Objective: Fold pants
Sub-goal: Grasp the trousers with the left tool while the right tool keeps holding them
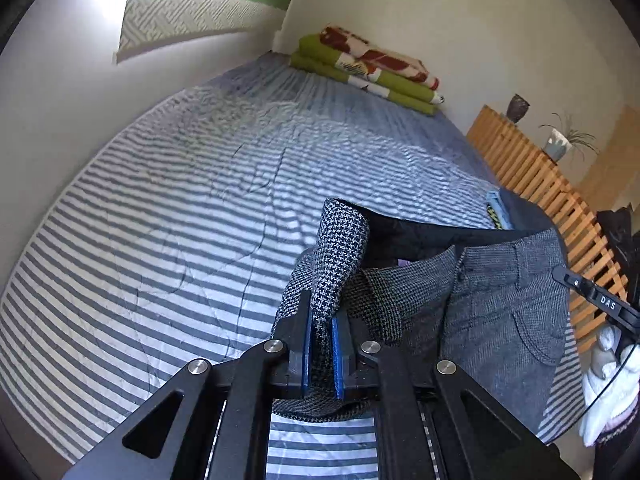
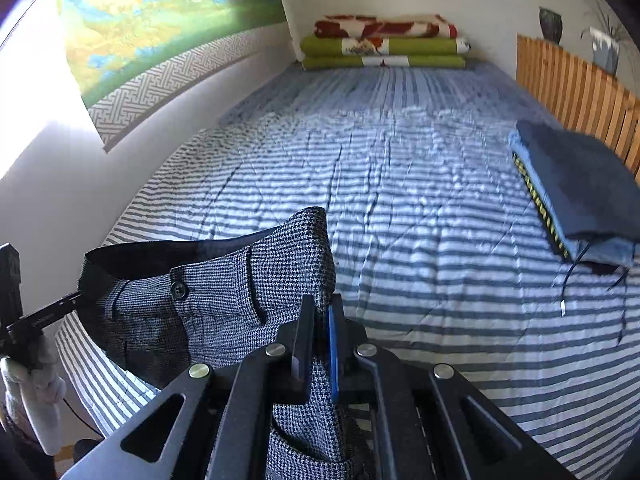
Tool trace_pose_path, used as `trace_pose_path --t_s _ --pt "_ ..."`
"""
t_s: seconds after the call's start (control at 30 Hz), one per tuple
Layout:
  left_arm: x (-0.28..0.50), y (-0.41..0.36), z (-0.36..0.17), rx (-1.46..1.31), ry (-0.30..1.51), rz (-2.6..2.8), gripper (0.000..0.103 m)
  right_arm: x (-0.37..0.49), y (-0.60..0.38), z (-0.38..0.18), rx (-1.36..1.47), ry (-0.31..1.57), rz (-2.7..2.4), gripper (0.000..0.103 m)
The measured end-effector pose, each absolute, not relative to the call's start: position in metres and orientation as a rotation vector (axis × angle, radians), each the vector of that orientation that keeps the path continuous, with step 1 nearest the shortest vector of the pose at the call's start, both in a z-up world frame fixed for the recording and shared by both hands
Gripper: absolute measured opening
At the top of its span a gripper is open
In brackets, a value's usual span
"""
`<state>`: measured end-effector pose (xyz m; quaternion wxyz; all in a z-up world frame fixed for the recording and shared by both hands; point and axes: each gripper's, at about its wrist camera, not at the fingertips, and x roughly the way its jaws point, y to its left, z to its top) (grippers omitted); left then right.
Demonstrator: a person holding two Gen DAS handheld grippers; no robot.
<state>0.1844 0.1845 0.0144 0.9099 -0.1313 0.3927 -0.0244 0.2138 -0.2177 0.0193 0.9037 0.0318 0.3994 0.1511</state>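
over a striped bedspread (image 1: pixel 140 240), houndstooth pants (image 1: pixel 500 280) are held up, probably by the waistband, pinched by left gripper (image 1: pixel 321 344) and right gripper (image 2: pixel 320 344).

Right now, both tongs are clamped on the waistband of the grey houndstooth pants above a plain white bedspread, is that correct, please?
Not quite: the bedspread is striped grey and white, not plain white, as the right wrist view shows. The rest holds: the left tongs and the right tongs are each clamped on the waistband of the grey houndstooth pants.
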Motion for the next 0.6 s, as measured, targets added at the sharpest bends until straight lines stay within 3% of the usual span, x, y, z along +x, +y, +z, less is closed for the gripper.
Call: trace_pose_path --t_s 0.33,0.5,0.6 --pt "0.096 0.079 0.161 -0.21 0.59 -0.28 0.008 0.129 -0.282 0.172 -0.024 0.496 0.138 0.004" --pt "0.069 0.043 0.194 -0.208 0.542 -0.377 0.008 0.115 -0.304 0.226 -0.054 0.402 0.058 0.004" --pt "0.059 0.04 0.186 -0.241 0.551 -0.391 0.008 0.128 -0.295 0.24 -0.062 0.387 0.063 0.004"
